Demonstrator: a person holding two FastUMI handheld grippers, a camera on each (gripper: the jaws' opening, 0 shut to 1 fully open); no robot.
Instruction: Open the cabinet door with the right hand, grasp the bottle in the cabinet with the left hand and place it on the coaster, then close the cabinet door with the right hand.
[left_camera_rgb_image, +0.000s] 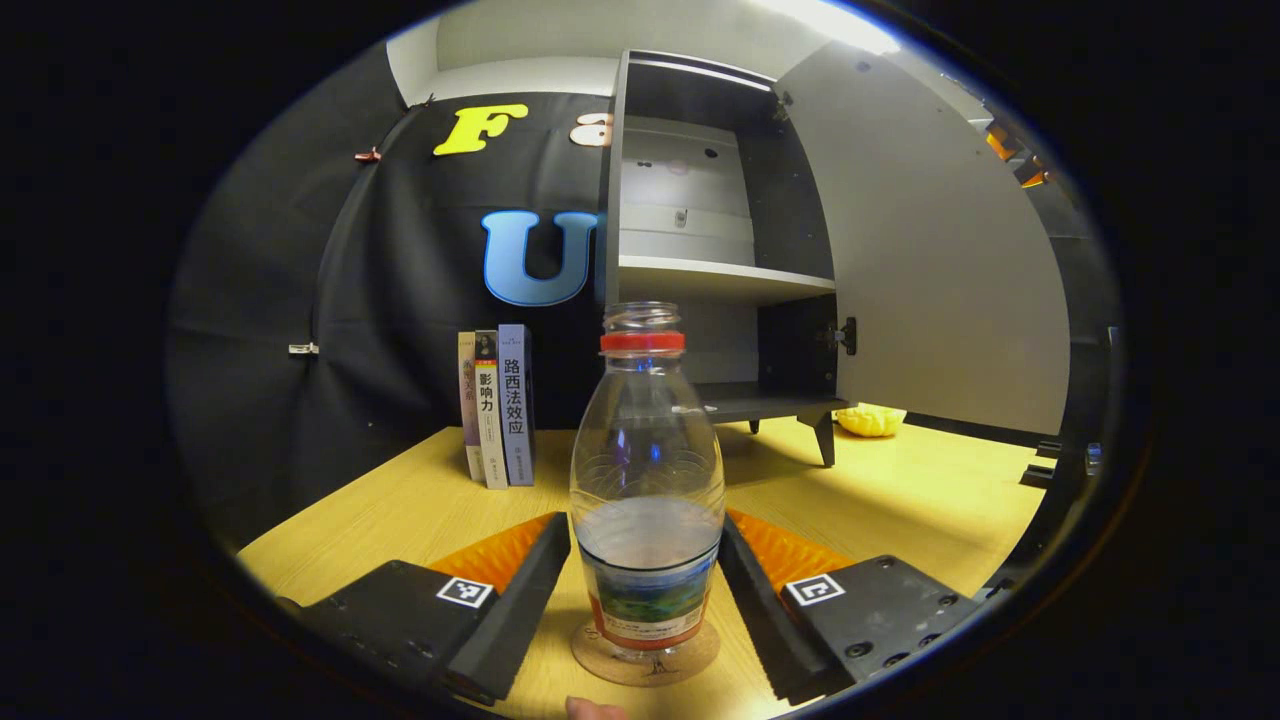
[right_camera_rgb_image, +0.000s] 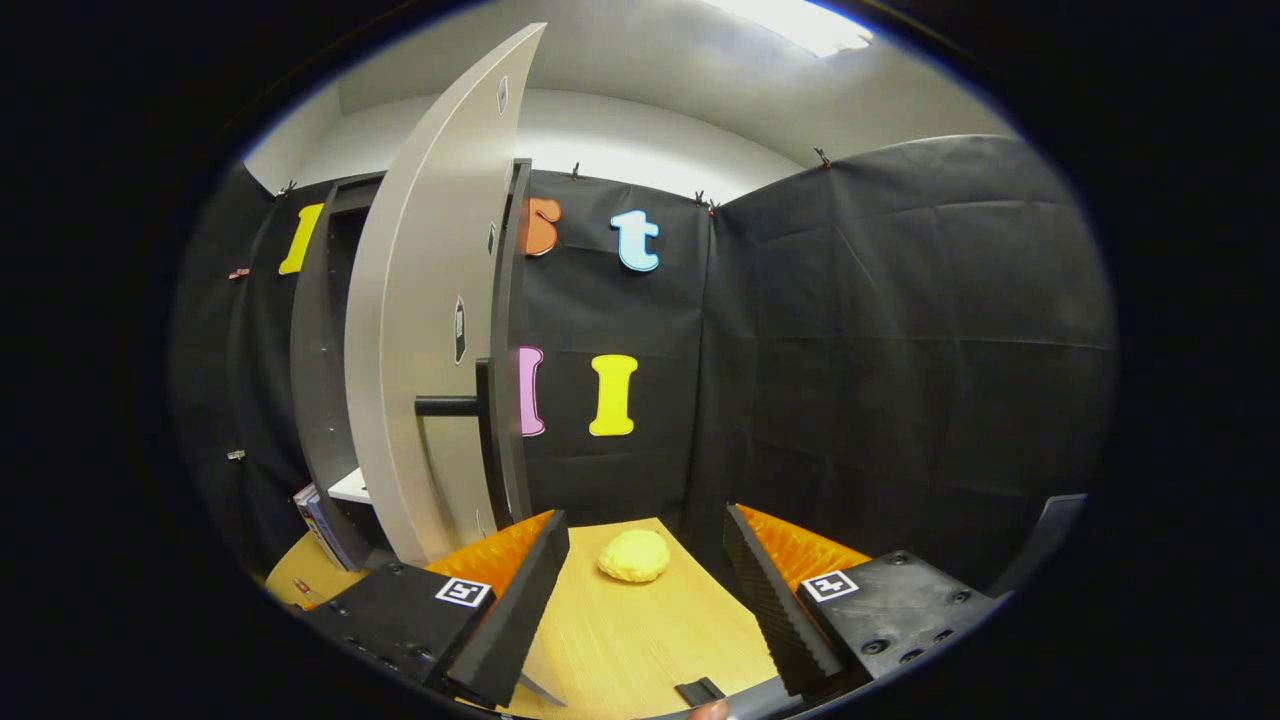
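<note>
A clear bottle (left_camera_rgb_image: 647, 480) with a red neck ring and no cap stands upright on a round cork coaster (left_camera_rgb_image: 690, 660) on the wooden table. My left gripper (left_camera_rgb_image: 645, 518) is open, its fingers (left_camera_rgb_image: 520, 600) flanking the bottle's lower body very closely. Behind it stands the cabinet (left_camera_rgb_image: 700, 275) with its grey door (left_camera_rgb_image: 930, 250) swung wide open to the right. In the right gripper view the door (right_camera_rgb_image: 430, 330) is seen edge-on, its black bar handle (right_camera_rgb_image: 470, 405) up and to the left. My right gripper (right_camera_rgb_image: 647, 512) is open, holds nothing and stays apart from the handle.
Three books (left_camera_rgb_image: 497, 405) stand upright left of the cabinet. A yellow lumpy object (right_camera_rgb_image: 634, 555) lies on the table (right_camera_rgb_image: 620, 640) beyond the right gripper, near the cabinet's foot (left_camera_rgb_image: 870, 420). Black cloth walls close in the booth.
</note>
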